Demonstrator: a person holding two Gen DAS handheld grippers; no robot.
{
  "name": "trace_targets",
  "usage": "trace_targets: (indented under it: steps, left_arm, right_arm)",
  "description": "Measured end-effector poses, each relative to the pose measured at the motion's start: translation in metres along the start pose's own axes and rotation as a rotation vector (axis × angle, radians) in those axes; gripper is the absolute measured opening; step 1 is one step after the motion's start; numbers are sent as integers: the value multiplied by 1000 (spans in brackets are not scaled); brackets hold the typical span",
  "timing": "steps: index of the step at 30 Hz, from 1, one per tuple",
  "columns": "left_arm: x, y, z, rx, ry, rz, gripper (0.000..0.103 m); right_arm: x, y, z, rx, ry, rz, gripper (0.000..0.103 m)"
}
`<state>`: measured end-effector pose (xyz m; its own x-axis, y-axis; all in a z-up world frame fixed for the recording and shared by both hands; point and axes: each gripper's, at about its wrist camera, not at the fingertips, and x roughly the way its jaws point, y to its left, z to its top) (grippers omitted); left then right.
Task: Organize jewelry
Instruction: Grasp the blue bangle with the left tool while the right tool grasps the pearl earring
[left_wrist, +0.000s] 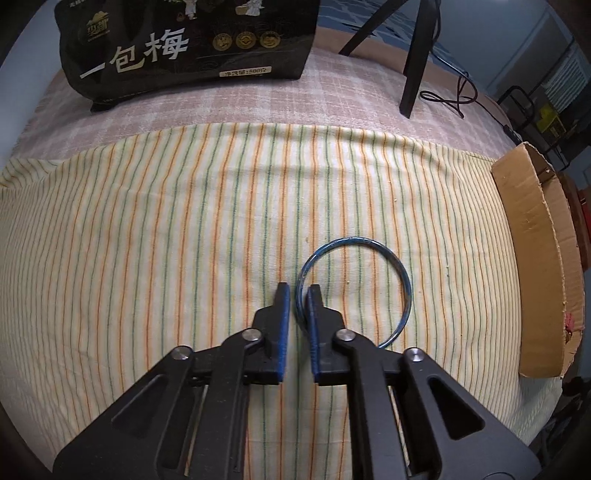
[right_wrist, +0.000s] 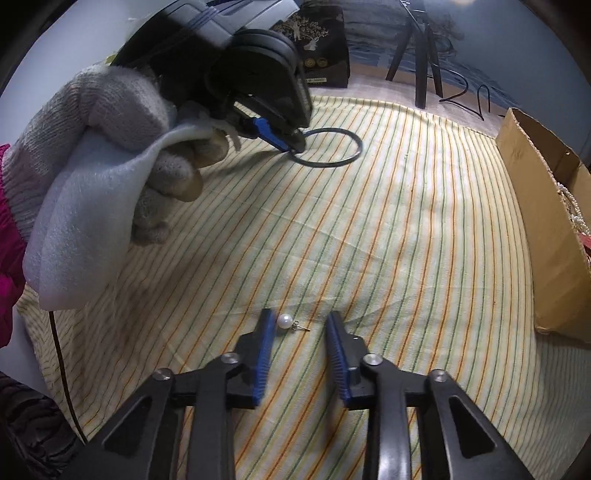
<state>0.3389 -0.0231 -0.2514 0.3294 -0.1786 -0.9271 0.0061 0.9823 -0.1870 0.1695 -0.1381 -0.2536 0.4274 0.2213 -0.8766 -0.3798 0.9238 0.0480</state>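
Left gripper (left_wrist: 298, 293): fingers straddle the rim of the blue bangle (left_wrist: 400, 269) at its 9 o'clock edge, a slight gap visible, not clamped. Bangle flat on striped cloth (left_wrist: 147, 240). Right gripper (right_wrist: 300, 322): fingers spread wide around the pearl earring (right_wrist: 285, 320), not touching. Cardboard box (right_wrist: 535, 192) at 3 o'clock.

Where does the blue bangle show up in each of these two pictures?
Left wrist view: blue bangle lies lower centre-right, its rim between the left tool fingers.
Right wrist view: upper centre, at that tool's tip.
Shared landmark: cardboard box at the right edge.
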Motion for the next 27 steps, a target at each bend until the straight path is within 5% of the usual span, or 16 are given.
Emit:
trace_targets:
  steps: [11, 27]
  left_arm:
    - [-16, 7, -7, 1, -9, -19, 2]
    - [-91, 20, -20, -51, -108, -156, 1]
  right_arm:
    - [-7, -13, 2, 24, -11, 31, 14]
    - [-49, -14, 9, 5, -104, 40, 14]
